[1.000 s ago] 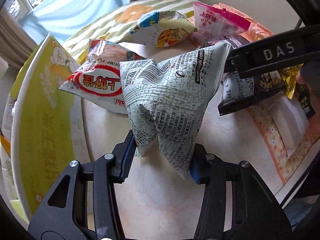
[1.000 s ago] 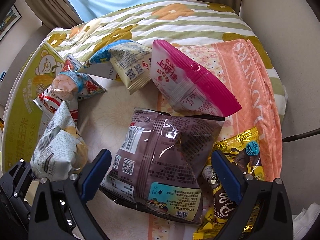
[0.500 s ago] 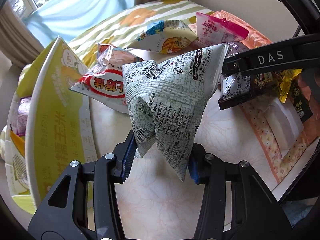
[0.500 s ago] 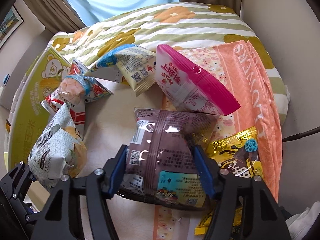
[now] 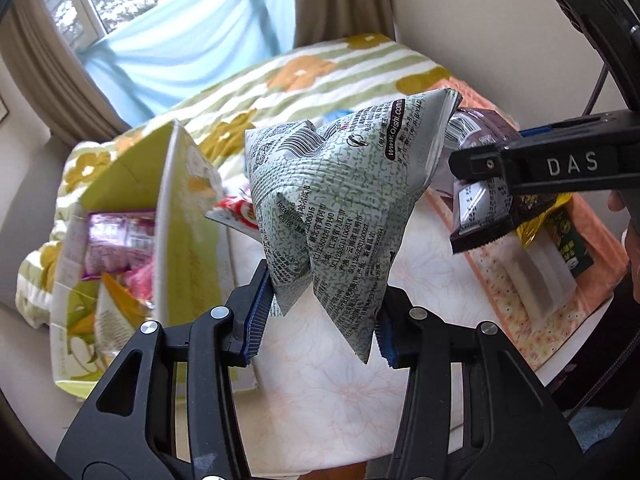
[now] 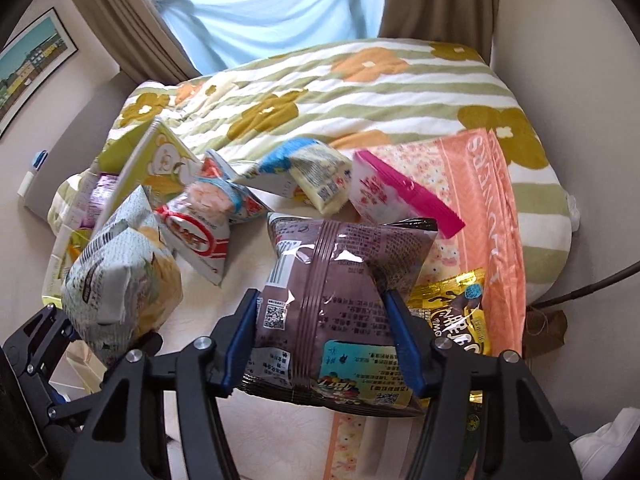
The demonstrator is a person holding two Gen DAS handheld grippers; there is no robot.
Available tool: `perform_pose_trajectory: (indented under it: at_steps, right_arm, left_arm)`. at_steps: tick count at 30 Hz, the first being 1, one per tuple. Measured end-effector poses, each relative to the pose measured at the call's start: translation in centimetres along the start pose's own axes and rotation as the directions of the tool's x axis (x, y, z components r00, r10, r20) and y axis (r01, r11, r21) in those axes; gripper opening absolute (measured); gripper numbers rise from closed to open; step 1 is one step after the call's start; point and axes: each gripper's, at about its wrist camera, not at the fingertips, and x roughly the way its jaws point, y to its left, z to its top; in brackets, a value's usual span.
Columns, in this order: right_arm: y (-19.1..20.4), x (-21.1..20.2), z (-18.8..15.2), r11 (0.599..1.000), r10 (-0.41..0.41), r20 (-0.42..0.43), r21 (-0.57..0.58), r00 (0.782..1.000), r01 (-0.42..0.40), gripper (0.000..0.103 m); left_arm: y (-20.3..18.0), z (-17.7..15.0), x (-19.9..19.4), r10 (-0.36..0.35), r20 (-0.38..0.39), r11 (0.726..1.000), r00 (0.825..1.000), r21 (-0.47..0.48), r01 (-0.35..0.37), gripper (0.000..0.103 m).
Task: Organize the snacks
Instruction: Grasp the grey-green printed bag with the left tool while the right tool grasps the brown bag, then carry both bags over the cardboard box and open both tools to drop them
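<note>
Left gripper (image 5: 318,316): clamping the grey-green snack bag (image 5: 340,208), which is hanging at frame centre above the table.
Right gripper (image 6: 322,344): squeezing the purple snack bag (image 6: 336,312) at lower centre.
Yellow-green box (image 5: 120,240): standing open at left, holding packets.
Loose snacks: lying mid-frame in the right wrist view.

A grey-green printed bag (image 5: 336,216) stands upright, puffed, above the table. A brown bag (image 6: 340,300) tilts, lifted off it. Other snacks (image 6: 312,176) lie scattered behind.
</note>
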Motion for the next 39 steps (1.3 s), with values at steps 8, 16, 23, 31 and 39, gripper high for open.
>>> perform_pose_trajectory:
  at_steps: [8,16,23,31,39]
  right_arm:
    - [3.8,-4.7,2.3,0.995,0.051,0.083,-0.094,0.995,-0.043,0.057]
    - [10.8,-5.8,6.0,0.98,0.097,0.155,-0.185,0.983,-0.067,0.057]
    - [18.0,-3.3,9.3,0.979,0.126,0.18,-0.18,0.976,-0.094,0.057]
    - [25.0,1.8,11.7,0.985,0.116,0.154,-0.144,0.981,-0.094,0.057]
    - [26.4,5.4,12.4,0.995,0.063,0.104,-0.087,0.993,-0.054,0.057]
  left_arm:
    - [3.7,1.5,-3.9,0.068,0.084,0.994,0.994,-0.092,-0.06,0.041]
    - [11.1,2.9,-3.6,0.119,0.118,0.982,0.986,-0.162,-0.099,0.041]
    - [19.8,3.4,-1.0,0.131,0.089,0.982,0.987,-0.149,-0.117,0.041]
    - [27.9,3.3,4.1,0.106,0.015,0.988,0.994,-0.111,-0.104,0.041]
    - [30.3,2.8,7.9,0.031,-0.031,0.995,0.999,-0.093,-0.034,0.103]
